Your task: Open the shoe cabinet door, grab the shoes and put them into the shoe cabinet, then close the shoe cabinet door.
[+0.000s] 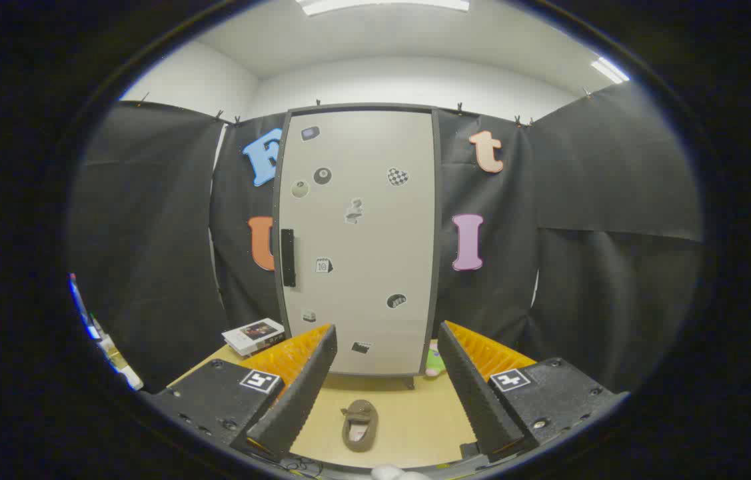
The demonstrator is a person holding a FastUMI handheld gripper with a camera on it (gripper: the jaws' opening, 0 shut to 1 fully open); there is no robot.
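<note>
**Shoe on the tabletop, cabinet door closed**

Gripper (385, 383) fingers stand wide apart and hold nothing; each finger slopes inward toward its tip, with a square marker on the block behind it.

Between the fingers, near the front edge of the tabletop (415, 427), lies the shoe (360, 425). It is a small brown slipper-like shoe, lengthwise toward the cabinet, with a lighter inner lining showing through its opening and a small bow or strap across the top. It touches neither finger.

Beyond the fingers, at the far edge of the tabletop, stands the cabinet (358, 240), upright and tall, on short dark feet. Its door is shut: a pale grey panel in a dark frame, with a black handle (288, 257) set vertically along its left edge at mid-height. Several small stickers are scattered over the door.

Box (254, 336), white with a dark picture on top, sits at the far left corner of the tabletop, just beside the cabinet's lower left. A small green thing (435, 363) peeks out at the cabinet's lower right; what it is I cannot tell.
</note>
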